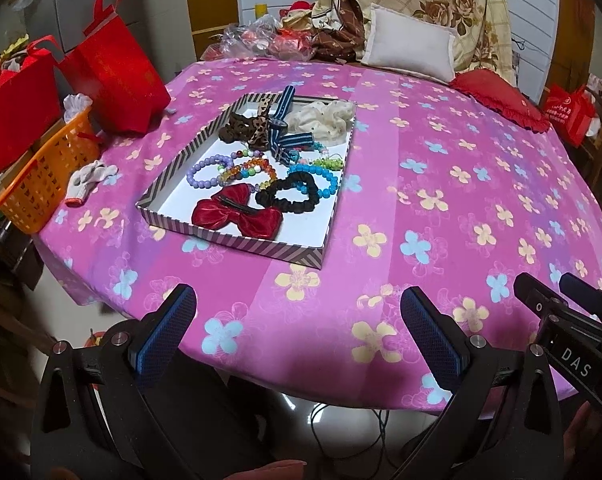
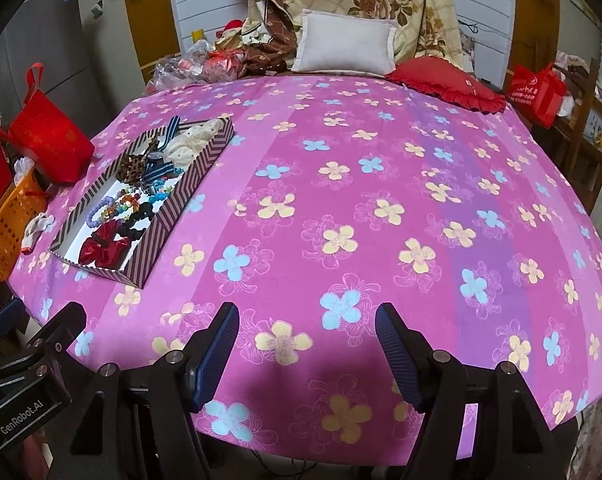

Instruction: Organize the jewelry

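A shallow striped box lid lies on the pink flowered tablecloth, left of centre. Inside it lie a red velvet bow, a black scrunchie, a purple bead bracelet, a multicoloured bead bracelet, a turquoise bead bracelet, a leopard bow, a blue striped ribbon and a cream scrunchie. My left gripper hangs open over the near table edge, short of the box. Open too, my right gripper holds nothing, to the right of the box.
An orange basket and red gift bags crowd the table's left edge, with a white glove beside them. A white pillow, red cushion and bedding sit at the back. The right gripper's body shows beside the left.
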Demonstrator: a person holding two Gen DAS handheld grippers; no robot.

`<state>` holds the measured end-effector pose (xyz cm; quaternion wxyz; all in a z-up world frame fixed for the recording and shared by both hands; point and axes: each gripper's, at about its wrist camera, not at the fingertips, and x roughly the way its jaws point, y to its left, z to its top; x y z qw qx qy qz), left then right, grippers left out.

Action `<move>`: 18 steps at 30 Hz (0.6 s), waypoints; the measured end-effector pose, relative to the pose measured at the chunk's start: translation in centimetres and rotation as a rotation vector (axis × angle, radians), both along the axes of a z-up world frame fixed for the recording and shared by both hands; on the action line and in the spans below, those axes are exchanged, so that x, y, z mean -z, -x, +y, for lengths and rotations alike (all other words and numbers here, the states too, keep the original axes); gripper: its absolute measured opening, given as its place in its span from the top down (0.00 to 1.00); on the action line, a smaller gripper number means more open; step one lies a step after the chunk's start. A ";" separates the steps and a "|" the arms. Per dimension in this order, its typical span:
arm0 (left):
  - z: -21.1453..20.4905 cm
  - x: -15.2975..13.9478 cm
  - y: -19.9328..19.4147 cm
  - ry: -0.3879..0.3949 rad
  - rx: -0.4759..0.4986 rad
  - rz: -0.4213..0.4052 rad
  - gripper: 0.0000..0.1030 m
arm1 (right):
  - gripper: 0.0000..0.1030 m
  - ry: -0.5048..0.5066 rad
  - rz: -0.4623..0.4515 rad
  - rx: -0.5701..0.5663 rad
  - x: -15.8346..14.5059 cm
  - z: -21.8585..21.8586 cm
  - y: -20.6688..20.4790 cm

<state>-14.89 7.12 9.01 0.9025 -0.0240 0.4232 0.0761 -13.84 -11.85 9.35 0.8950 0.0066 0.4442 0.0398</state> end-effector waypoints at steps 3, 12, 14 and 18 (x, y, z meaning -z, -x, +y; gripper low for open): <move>0.0 0.1 -0.1 0.001 0.002 0.004 0.01 | 0.34 0.001 -0.001 0.006 0.1 0.0 0.0; 0.0 0.4 -0.2 0.006 0.005 0.008 0.01 | 0.34 0.006 0.006 0.006 0.4 -0.1 -0.1; 0.0 0.4 -0.2 0.006 0.003 0.008 0.01 | 0.34 0.010 0.003 0.001 0.4 0.1 -0.1; 0.1 0.7 -0.4 0.015 0.007 0.015 0.01 | 0.34 0.017 0.001 0.001 0.4 0.2 -0.1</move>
